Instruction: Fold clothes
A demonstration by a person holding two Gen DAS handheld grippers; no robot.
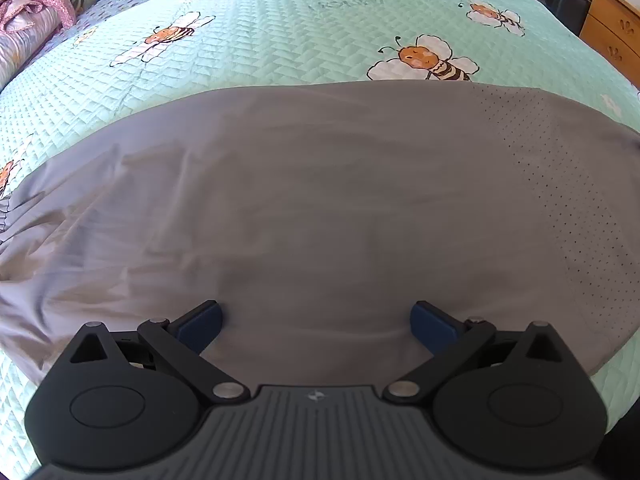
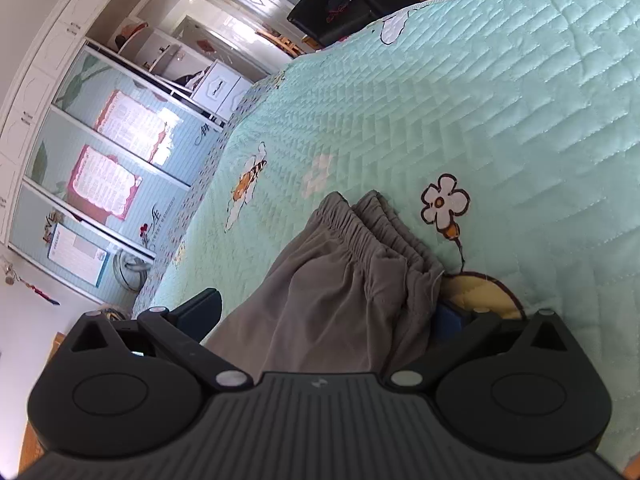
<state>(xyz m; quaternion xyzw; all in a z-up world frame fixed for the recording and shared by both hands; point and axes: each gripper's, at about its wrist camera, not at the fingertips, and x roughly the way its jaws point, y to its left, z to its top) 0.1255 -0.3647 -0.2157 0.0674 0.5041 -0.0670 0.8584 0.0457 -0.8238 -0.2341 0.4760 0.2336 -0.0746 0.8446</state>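
Right wrist view, grey shorts [image 2: 332,292] hiding one gripper [image 2: 324,320] finger

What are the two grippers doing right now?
Left gripper: open, fingers wide over the grey garment, holding nothing.
Right gripper: open, garment's elastic waistband between its fingers, not clamped.

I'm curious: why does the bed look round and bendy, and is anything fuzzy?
Left wrist view: the fisheye lens bows the mint-green quilted bedspread and the smooth grey garment; daylight is soft. Right wrist view: tilted, sharp, with glare on the cupboard doors.
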